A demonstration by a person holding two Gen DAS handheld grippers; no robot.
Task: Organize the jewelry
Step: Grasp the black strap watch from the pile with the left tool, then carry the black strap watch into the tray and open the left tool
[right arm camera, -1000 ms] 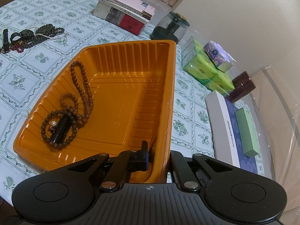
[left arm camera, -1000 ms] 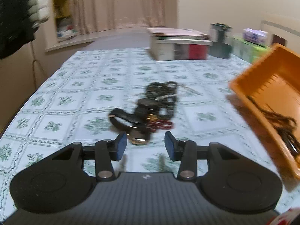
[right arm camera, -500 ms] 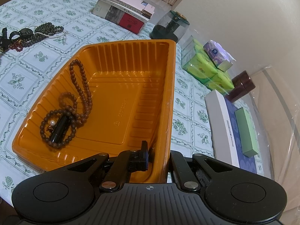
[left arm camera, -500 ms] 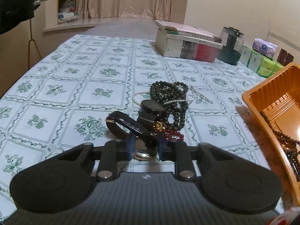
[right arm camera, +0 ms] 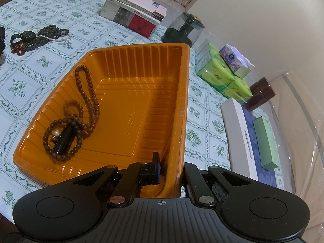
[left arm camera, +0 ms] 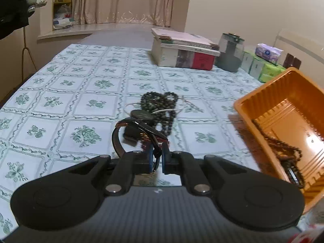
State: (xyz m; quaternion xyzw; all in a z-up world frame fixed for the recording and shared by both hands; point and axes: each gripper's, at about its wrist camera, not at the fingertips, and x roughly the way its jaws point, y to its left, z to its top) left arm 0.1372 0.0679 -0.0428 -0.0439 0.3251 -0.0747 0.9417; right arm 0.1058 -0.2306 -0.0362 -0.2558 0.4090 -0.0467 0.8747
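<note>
While the left hand-held gripper [left arm camera: 156,158] pinches the watch [left arm camera: 139,133], its strap arches upward.

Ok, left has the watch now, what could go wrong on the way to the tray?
The left gripper pinches only the watch strap, so it may slip mid-carry. The strap looks close to the red beads and dark beads; a snag could drag them along. The right gripper holds the tray by one wall, so it could tip when the watch lands.
</note>
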